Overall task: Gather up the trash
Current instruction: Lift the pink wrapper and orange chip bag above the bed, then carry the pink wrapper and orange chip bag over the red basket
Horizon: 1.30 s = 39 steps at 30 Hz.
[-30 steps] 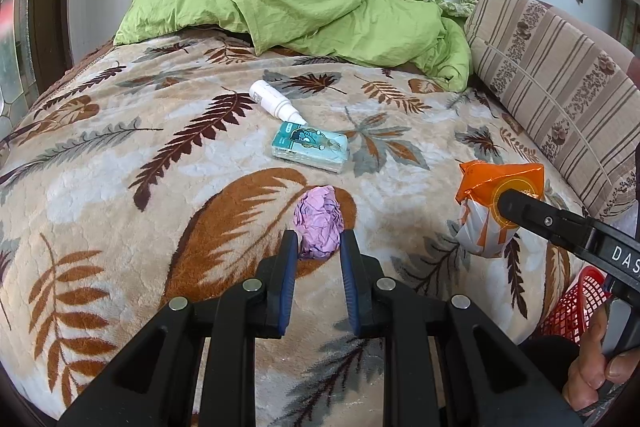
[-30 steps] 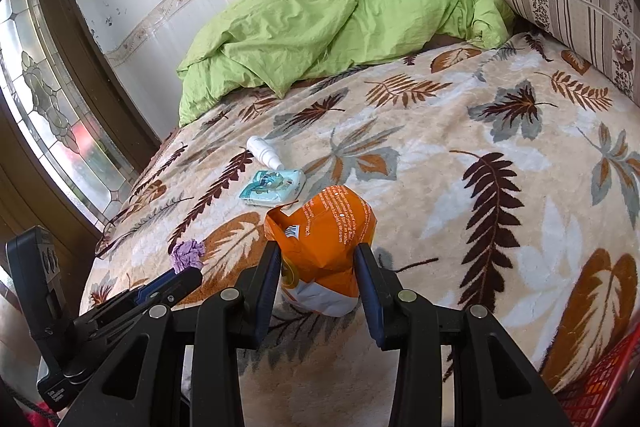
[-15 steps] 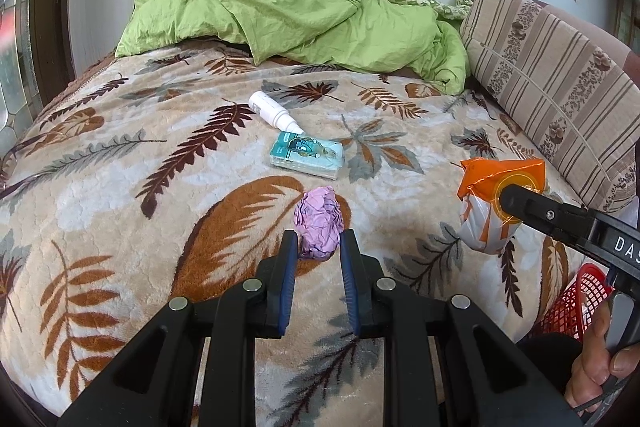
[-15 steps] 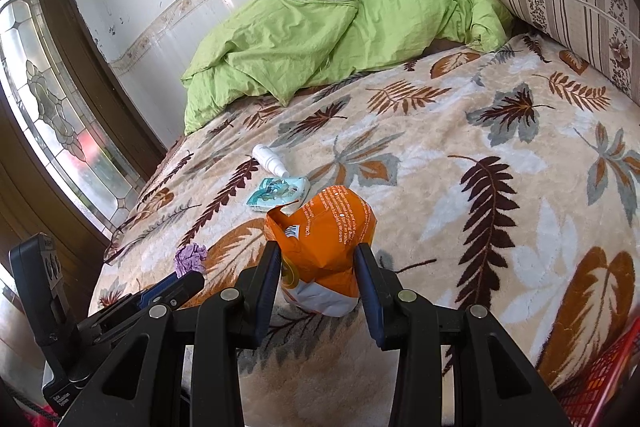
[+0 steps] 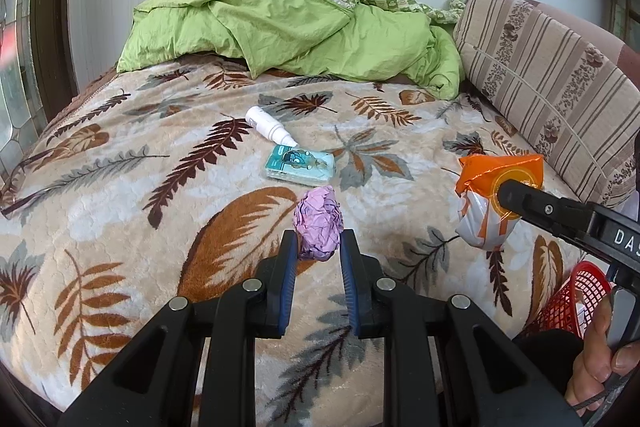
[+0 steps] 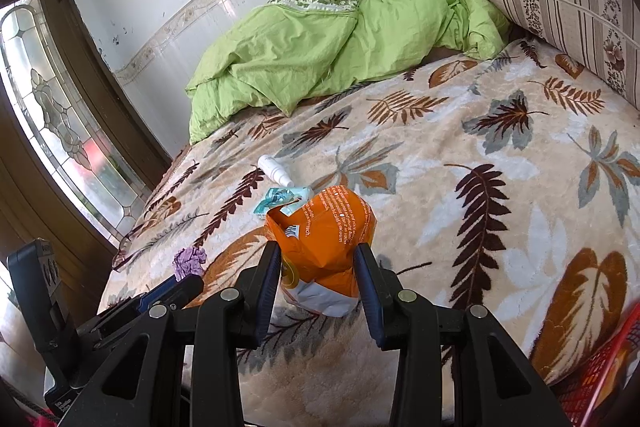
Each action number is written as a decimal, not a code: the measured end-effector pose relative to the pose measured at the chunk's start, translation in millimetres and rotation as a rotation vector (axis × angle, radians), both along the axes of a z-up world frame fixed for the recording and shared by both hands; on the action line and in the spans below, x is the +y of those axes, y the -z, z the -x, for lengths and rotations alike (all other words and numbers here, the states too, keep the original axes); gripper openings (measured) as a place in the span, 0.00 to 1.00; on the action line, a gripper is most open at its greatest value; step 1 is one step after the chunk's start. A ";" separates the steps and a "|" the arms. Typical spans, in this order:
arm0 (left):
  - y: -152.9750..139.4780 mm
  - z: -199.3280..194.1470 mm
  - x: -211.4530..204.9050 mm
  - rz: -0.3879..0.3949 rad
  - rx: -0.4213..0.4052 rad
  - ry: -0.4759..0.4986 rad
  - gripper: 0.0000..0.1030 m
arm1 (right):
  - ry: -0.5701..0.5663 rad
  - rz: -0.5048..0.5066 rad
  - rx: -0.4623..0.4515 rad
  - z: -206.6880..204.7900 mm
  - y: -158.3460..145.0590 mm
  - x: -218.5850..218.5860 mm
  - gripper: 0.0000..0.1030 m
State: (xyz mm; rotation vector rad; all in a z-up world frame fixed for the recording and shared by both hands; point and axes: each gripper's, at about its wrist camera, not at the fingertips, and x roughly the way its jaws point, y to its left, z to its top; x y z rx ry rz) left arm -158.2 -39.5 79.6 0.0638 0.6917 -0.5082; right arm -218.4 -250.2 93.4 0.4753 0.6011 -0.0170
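Only our left view shows the hand [image 5: 600, 367] and most of the red basket [image 5: 576, 303]; left claw [image 5: 319, 247] pinches purple paper wad [image 5: 319, 223], right claw [image 6: 318, 267] pinches orange bag [image 6: 324, 239], both angled down over the bed [image 6: 500, 187]

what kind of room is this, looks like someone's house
Most likely a bedroom in a home: a bed under a leaf-patterned blanket, a crumpled green duvet at its far end, a striped cushion along one side, and a stained-glass window.
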 end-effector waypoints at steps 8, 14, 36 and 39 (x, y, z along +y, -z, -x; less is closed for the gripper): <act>-7.6 5.4 -0.8 -0.001 -0.012 0.008 0.20 | -0.001 0.007 -0.031 8.8 -13.3 2.1 0.39; -9.0 6.5 -2.0 0.000 -0.013 0.011 0.20 | -0.001 -0.006 -0.041 11.2 -16.9 0.0 0.39; -14.6 9.3 -3.3 0.006 -0.014 0.016 0.20 | -0.004 -0.007 -0.064 20.4 -28.3 4.0 0.39; -16.1 10.0 -3.4 0.014 -0.012 0.017 0.20 | 0.002 -0.005 -0.061 21.1 -28.2 3.7 0.39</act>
